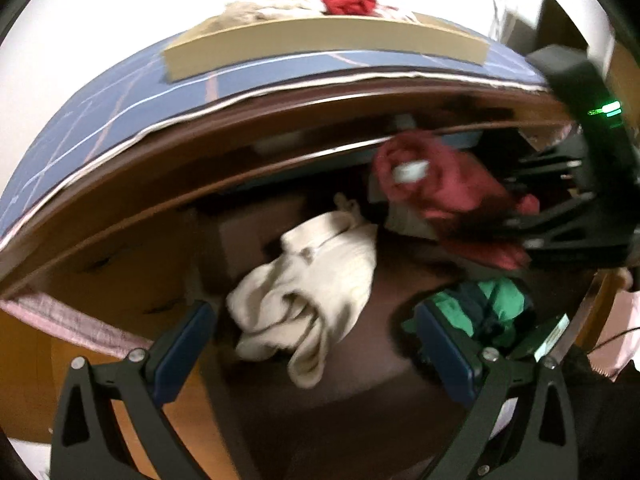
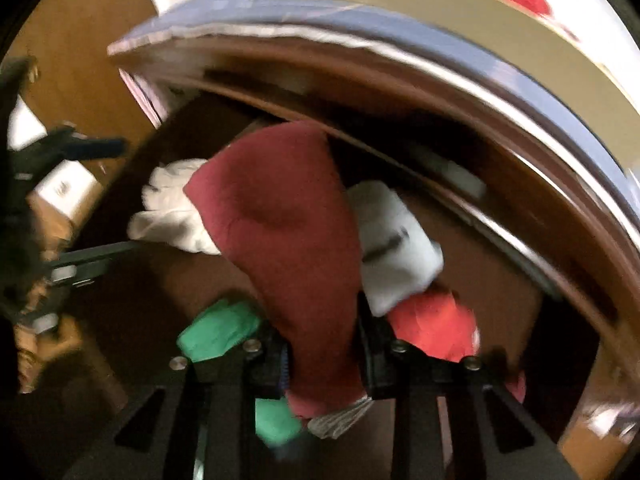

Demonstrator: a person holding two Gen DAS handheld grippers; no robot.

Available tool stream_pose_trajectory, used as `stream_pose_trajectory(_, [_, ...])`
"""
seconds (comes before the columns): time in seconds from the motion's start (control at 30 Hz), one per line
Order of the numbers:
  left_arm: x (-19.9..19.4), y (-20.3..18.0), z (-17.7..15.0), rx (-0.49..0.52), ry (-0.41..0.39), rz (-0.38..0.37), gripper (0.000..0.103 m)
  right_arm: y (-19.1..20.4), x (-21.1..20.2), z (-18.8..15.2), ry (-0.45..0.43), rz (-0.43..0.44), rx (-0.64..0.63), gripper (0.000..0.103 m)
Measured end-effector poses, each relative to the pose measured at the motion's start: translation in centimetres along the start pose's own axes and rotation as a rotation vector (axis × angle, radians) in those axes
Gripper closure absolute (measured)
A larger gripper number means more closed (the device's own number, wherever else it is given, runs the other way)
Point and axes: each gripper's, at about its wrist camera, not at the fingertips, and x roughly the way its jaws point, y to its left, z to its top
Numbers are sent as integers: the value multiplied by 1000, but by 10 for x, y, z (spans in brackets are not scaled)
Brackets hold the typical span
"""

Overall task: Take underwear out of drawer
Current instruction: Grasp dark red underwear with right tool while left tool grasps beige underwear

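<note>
My right gripper is shut on dark red underwear, holding it up above the open drawer. In the left wrist view the same red underwear hangs from the right gripper at the upper right. My left gripper is open and empty over a cream garment on the drawer floor. A green garment lies beside its right finger. The right wrist view also shows the cream garment, a pale grey garment, a bright red one and a green one.
The dresser top carries a blue checked cloth and a flat beige box with a red garment behind it. The drawer's dark wooden front rim curves at the right. Wooden floor shows at the left.
</note>
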Motion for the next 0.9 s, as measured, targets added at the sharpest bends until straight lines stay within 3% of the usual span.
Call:
stream_pose_trajectory(0.1, [18,-7,12,50,38,-13,1,-18,-25,-21,-42,64,123,74])
stream_pose_trajectory(0.3, [65,-14,28,101,217,24,2,-52,-48,-55,-118,167,324,74])
stream_pose_trajectory(0.43, [91,-15,33,175,328,98,2,-59,-58,-64,-146,194,363,74])
stream_pose_trajectory(0.63, [108,-19,34,270,370,148,7,-64,-72,-68,-181,216,401,74])
stream_pose_trajectory(0.77, [107,-24,32,290,351,150,21,-68,-85,-77,-199,215,422,74])
stream_pose_trajectory(0.83, [100,-23,33,282,311,158,37,-68,-90,-79,-205,216,428,74])
stream_pose_trajectory(0.87, [98,-19,33,248,308,127,50,-69,-92,-80,-210,219,430,74])
stream_pose_trajectory(0.9, [96,-15,35,213,304,104,52,-69,-91,-74,-213,224,431,74])
